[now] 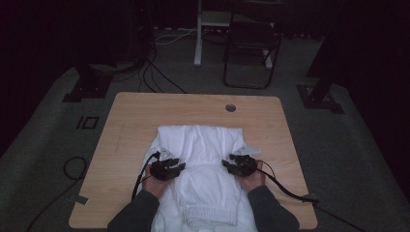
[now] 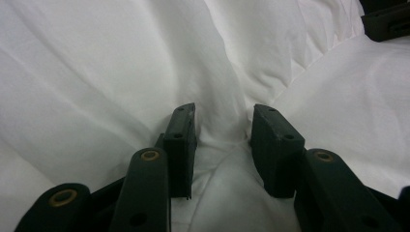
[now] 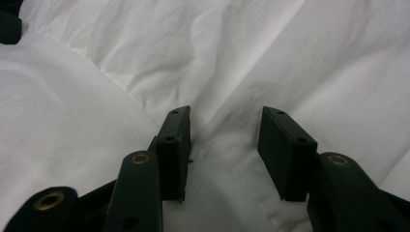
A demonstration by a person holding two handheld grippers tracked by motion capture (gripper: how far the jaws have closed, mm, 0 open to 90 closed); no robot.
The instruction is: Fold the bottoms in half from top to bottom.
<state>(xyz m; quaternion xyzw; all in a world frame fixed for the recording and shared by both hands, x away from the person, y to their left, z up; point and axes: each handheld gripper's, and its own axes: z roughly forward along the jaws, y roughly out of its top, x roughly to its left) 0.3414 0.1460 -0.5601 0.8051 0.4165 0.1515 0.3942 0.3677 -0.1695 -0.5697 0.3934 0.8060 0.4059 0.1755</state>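
We have the white sweatpants (image 1: 203, 164) spread flat in the lower middle of the high view, their ribbed waistband toward the bottom edge, on the wooden table (image 1: 130, 116), so the cloth lies smooth enough to fold. Our left gripper (image 1: 180, 166) sits at the garment's left side and our right gripper (image 1: 226, 163) at its right, level with each other, which we judge suits lifting both edges evenly. In the left gripper view the jaws stand partly spread with a raised ridge of the white fabric (image 2: 222, 140) between them, the pads not visibly squeezing it. The right gripper view shows the same: jaws partly apart, straddling a crease of cloth (image 3: 222, 140), ready to close on it.
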